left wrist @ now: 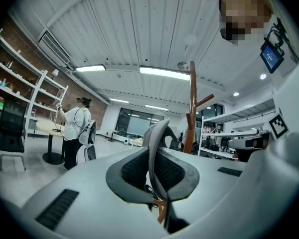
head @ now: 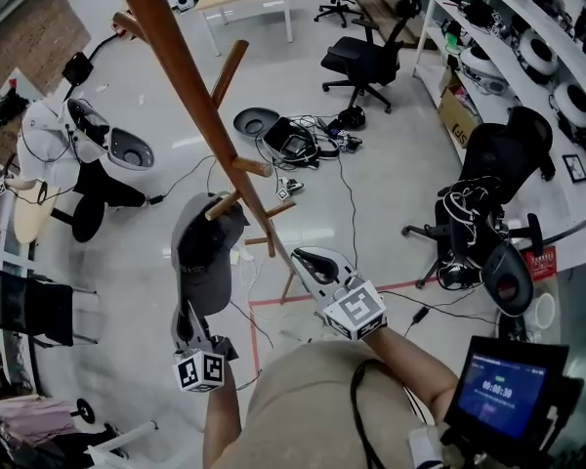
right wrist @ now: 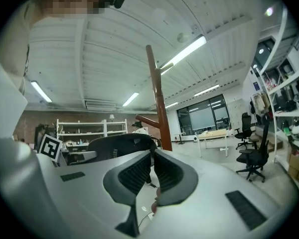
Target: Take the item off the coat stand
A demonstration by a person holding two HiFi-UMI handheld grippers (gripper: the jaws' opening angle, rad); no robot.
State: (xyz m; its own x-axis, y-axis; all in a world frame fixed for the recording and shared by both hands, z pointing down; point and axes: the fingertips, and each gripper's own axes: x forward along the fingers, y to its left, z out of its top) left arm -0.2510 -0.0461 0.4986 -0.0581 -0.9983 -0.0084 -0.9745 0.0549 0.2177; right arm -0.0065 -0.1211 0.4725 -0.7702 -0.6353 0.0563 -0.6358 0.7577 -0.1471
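Your left gripper [left wrist: 152, 156] pinches brim of cap [head: 207, 262]. Cap hangs on peg [head: 225, 204] of coat stand [head: 190, 76], long axis vertical, crown up, brim down toward you. Your right gripper [right wrist: 152, 156]: jaws pressed together, empty, just beside stand's pole.

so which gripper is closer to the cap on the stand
Left. The left gripper is shut on the edge of the grey cap hanging from the coat stand. The right gripper is off to the cap's right, apart from it, holding nothing.
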